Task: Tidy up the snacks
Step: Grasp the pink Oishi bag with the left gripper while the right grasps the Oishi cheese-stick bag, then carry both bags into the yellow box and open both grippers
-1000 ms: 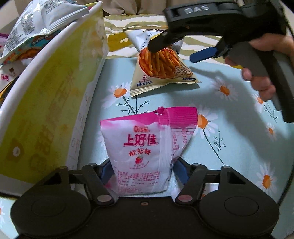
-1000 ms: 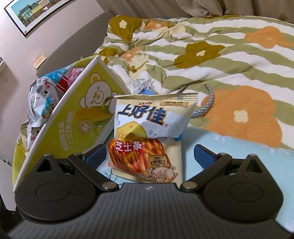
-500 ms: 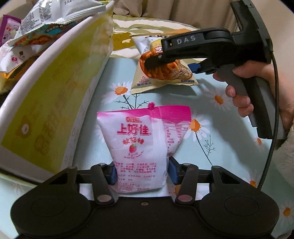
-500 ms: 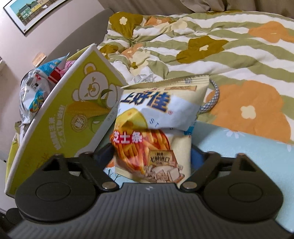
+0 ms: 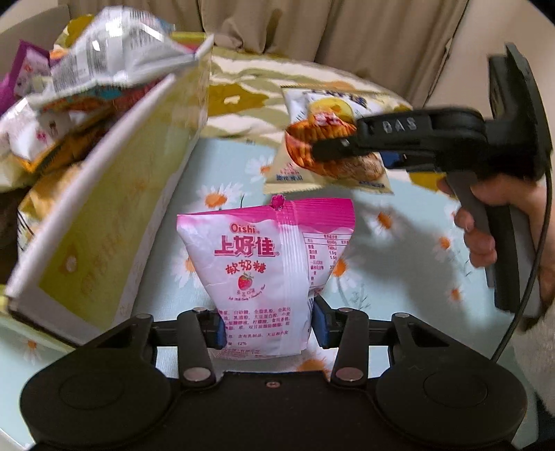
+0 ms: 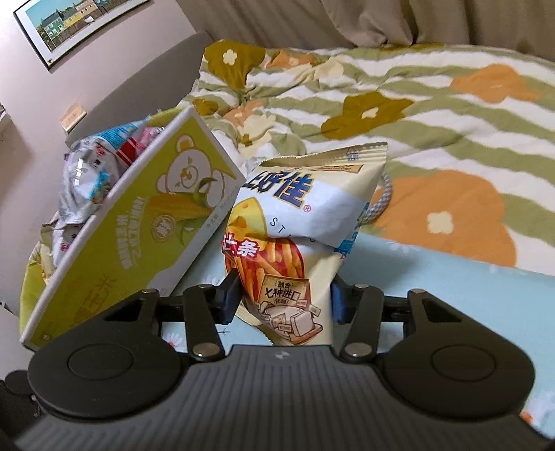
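The left gripper [image 5: 267, 328] is closed on the lower part of a pink-and-white strawberry candy pouch [image 5: 265, 270], held upright above the light-blue daisy-patterned surface [image 5: 388, 277]. The right gripper [image 6: 282, 298] is clamped on a cream-and-white bag of cheese sticks [image 6: 295, 243], raised clear of the surface. A yellow-green cardboard box with a bear print [image 6: 138, 236], filled with snack packets, is seen just beside both bags.

A bed with a flowered, striped quilt [image 6: 399, 114] fills the room; beige curtains [image 6: 433, 20] hang behind it, a framed picture [image 6: 69, 24] on the wall [image 6: 52, 86] beside it.
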Tool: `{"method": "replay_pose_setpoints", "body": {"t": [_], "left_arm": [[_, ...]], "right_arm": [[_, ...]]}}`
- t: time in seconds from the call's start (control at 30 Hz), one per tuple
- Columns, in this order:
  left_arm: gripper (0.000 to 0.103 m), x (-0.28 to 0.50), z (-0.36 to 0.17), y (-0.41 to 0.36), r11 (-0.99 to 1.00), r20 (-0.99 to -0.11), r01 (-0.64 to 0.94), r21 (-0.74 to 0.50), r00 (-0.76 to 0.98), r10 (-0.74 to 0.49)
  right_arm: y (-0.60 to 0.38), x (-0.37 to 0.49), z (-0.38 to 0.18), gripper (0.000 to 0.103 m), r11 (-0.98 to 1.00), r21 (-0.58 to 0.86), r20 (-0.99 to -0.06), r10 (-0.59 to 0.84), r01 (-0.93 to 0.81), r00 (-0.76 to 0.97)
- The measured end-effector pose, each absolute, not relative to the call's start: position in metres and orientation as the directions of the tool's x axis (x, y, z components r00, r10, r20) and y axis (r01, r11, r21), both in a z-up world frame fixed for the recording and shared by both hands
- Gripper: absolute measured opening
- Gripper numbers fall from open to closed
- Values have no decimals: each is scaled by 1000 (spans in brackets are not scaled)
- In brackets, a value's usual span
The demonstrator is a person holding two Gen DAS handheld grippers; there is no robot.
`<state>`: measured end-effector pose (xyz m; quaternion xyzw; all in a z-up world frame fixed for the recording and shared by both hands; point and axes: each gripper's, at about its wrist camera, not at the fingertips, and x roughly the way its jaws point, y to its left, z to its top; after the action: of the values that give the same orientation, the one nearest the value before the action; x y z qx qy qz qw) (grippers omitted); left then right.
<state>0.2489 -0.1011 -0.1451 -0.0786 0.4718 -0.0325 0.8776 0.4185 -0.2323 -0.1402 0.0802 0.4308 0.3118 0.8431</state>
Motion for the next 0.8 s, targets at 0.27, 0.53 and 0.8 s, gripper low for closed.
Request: {"method": "replay_pose_setpoints", "body": {"t": [0.27,0.53,0.8], "left_arm": [[49,221,-86,-91,972,-734,-52,-229,666,-137],[49,188,-28,-52,971,-645,-115,-208,763,-48],[49,178,9,24,967,-562,-129,-219,827,-17]], "right_arm": [[-252,385,-93,65,802,405,-640,592,-440,491],[-239,333,-38,65,775,386,-581,626,-501,520],[-185,289,-4,65,749,380,-519,659,-543,545]]}}
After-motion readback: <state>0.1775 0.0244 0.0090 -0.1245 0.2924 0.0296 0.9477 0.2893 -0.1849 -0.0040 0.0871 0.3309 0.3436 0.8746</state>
